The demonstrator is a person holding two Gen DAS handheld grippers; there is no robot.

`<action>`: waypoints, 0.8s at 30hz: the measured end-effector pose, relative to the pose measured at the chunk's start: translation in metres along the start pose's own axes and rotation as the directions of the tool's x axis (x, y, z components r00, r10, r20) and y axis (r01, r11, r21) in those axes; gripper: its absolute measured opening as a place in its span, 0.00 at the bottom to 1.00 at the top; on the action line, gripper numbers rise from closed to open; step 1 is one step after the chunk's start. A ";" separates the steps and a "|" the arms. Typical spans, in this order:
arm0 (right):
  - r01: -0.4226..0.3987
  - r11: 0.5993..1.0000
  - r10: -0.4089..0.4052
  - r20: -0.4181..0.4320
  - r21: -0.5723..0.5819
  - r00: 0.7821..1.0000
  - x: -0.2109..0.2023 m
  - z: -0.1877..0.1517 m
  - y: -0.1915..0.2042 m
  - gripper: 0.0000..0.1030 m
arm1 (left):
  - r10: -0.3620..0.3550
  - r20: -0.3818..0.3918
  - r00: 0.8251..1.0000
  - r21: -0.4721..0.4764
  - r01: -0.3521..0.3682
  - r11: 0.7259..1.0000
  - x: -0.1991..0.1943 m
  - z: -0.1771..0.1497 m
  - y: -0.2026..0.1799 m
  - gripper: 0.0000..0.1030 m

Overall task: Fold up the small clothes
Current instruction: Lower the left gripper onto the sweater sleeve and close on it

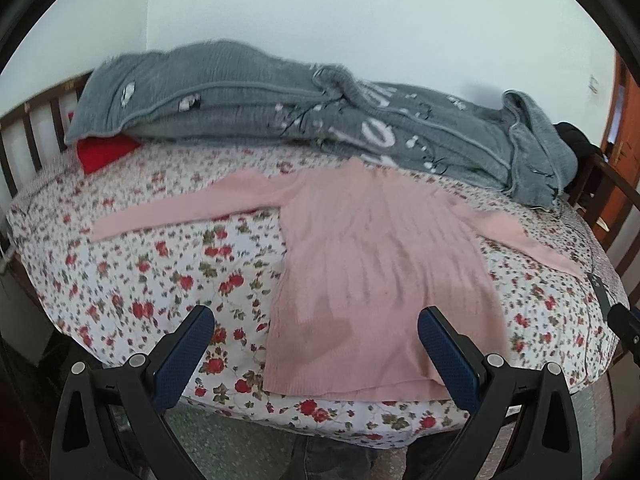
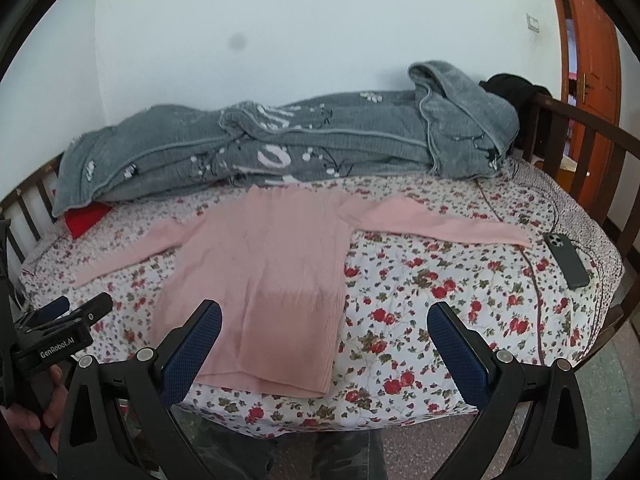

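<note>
My left gripper (image 1: 316,344) hangs over the near edge of the bed with its blue-padded jaws spread wide and nothing between them. Between and just beyond its fingertips lies the lower hem of the pale pink ribbed knit sweater (image 1: 372,264), spread flat and face up on the white bedsheet printed with red roses (image 1: 160,264). The left pad sits over bare sheet beside the hem's left corner; the right pad overlaps the hem's right corner in the view, though I cannot tell whether it touches the fabric.

My right gripper (image 2: 324,340) is likewise opened wide and empty. From its camera the sweater's body (image 2: 264,280) runs away from the left fingertip, with the hem's right corner lying between the two pads and the right pad over bare flowered sheet (image 2: 440,280). The left gripper's black body shows at that view's left edge, near the hem's other side.

Both sleeves are stretched outward to either side, the collar pointing toward the far wall. Just past the collar lies a rumpled grey blanket with white lettering (image 1: 280,112), over a red cushion (image 1: 104,152). A dark smartphone (image 2: 566,256) rests on the sheet near the end of the right sleeve, well apart from my right gripper.
</note>
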State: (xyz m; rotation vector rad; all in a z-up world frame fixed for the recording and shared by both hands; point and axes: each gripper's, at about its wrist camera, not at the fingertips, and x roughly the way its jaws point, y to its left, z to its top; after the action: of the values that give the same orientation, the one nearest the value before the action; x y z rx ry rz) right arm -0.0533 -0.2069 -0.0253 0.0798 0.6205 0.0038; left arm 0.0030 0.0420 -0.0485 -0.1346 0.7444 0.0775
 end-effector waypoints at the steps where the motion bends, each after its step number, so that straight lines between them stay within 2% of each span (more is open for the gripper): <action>1: 0.000 1.000 0.000 -0.012 -0.001 1.000 0.006 0.000 0.001 0.98 | 0.001 -0.012 1.000 -0.009 -0.001 1.000 0.007 0.000 0.004 0.99; 7: 0.015 1.000 -0.017 -0.089 -0.023 0.996 0.054 0.003 0.011 0.98 | 0.019 -0.070 0.997 -0.057 -0.023 0.998 0.054 0.005 0.029 0.99; 14: 0.019 0.999 -0.025 -0.141 -0.042 0.990 0.098 0.016 0.025 0.98 | 0.017 -0.104 0.994 -0.167 -0.034 0.985 0.100 0.017 0.068 0.99; 19: 0.017 0.998 -0.027 -0.162 -0.063 0.986 0.125 0.028 0.037 0.98 | 0.033 -0.117 0.993 -0.248 -0.061 0.967 0.127 0.026 0.104 0.97; 24: -0.006 0.998 -0.006 -0.175 -0.069 0.985 0.150 0.038 0.049 0.98 | 0.033 -0.112 0.993 -0.357 -0.072 0.931 0.148 0.033 0.148 0.95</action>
State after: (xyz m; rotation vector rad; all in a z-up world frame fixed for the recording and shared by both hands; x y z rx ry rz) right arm 0.0920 -0.1568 -0.0779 0.0123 0.7952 0.0330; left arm 0.1159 0.1962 -0.1389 -0.4729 0.8335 0.2609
